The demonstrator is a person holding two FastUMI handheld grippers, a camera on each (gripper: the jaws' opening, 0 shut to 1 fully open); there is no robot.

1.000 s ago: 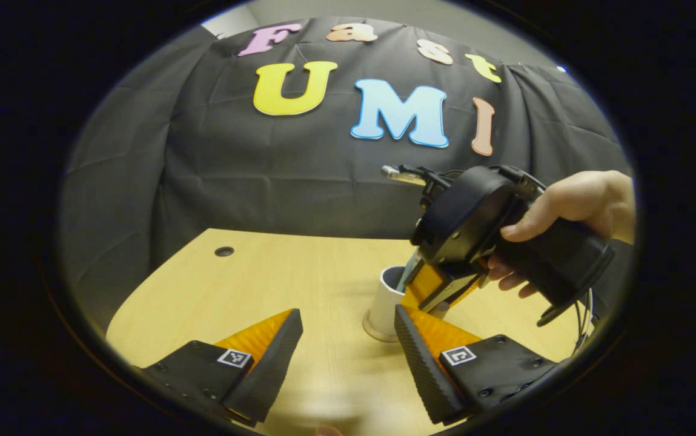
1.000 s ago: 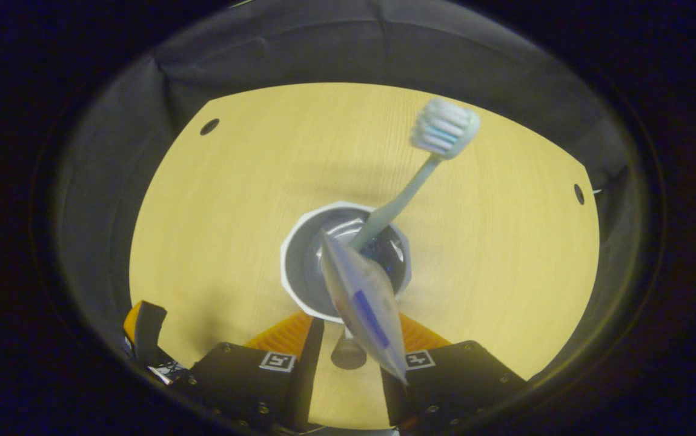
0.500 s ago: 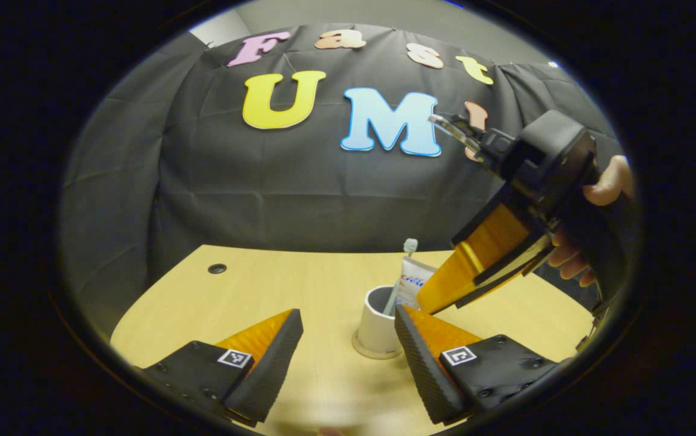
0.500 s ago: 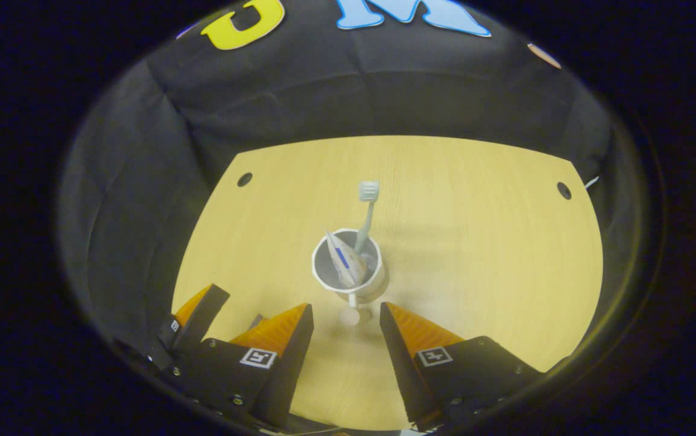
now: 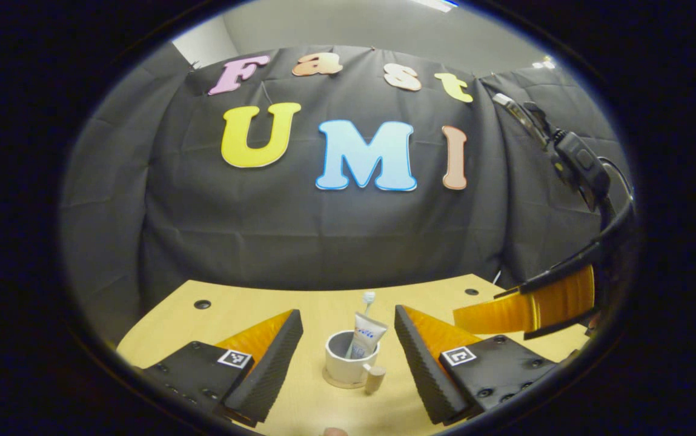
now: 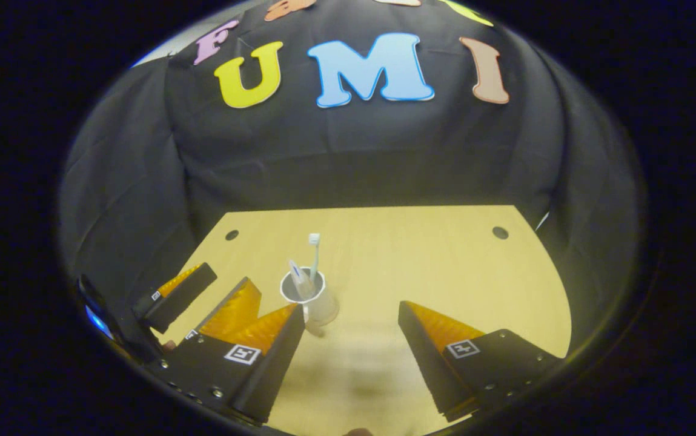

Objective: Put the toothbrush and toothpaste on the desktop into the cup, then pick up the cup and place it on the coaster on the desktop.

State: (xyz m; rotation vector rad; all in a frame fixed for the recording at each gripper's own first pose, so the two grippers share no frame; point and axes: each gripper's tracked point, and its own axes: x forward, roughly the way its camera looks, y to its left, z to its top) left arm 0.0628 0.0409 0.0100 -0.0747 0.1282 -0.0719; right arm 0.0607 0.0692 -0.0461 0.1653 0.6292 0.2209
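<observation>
Standing wide apart with nothing between them, the fingers of the left gripper [image 5: 348, 357] frame the cup [image 5: 348, 362] in the left gripper view, yet none of them touches it. The right gripper [image 6: 351, 357] likewise has its fingers spread open and bare in the right gripper view, where the cup [image 6: 311, 297] sits off toward its left finger [image 6: 269, 357], free of contact.

The white cup stands upright on a round coaster [image 5: 338, 381] on the pale wooden surface [image 5: 251, 306]. Inside it the toothpaste [image 5: 364, 339] stands on end, leaning against the rim, and the toothbrush [image 5: 368, 300] rises behind it with its bristled head uppermost. A short handle or knob [image 5: 375, 378] sticks out from the cup's base toward the near side.

In the left gripper view the right gripper [image 5: 529, 309] hangs above the surface at the right edge, clear of the cup. In the right gripper view the left gripper [image 6: 202, 297] shows at lower left, beside the cup. Black cloth [image 5: 323, 230] drapes the wall behind.
</observation>
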